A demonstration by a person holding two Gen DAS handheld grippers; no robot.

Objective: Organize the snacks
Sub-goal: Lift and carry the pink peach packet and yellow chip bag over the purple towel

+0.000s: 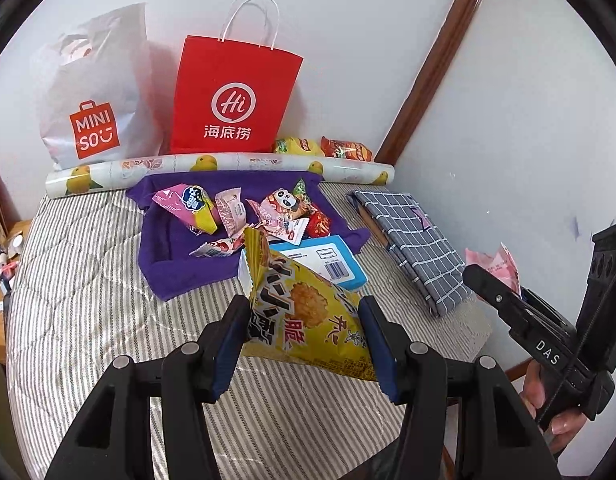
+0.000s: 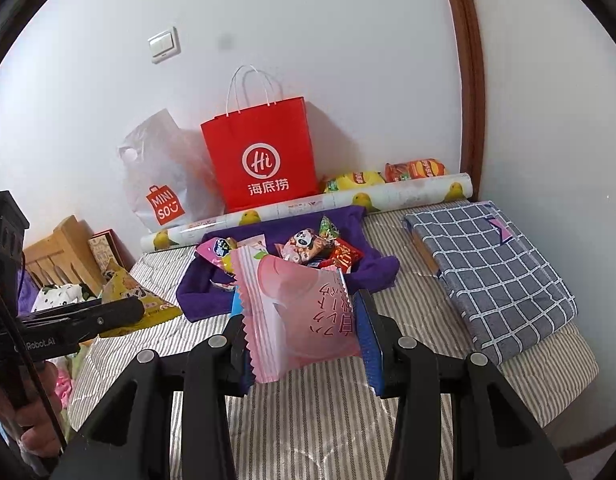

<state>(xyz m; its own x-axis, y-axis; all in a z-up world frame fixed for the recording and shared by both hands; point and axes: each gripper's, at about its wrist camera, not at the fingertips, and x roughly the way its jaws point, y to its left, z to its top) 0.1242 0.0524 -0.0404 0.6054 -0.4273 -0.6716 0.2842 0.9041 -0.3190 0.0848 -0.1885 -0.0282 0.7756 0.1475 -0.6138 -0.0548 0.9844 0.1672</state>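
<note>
The white plastic carrier bag (image 1: 96,92) leaning on the wall bears an orange panel reading "MINISO", and the red paper bag with white cord handles (image 1: 232,96) shows a circled "Hi" above "海底捞". White letters "DAS" stand on the black right gripper (image 1: 519,304), and "Robot.AI" on the black left gripper (image 2: 68,320).
</note>
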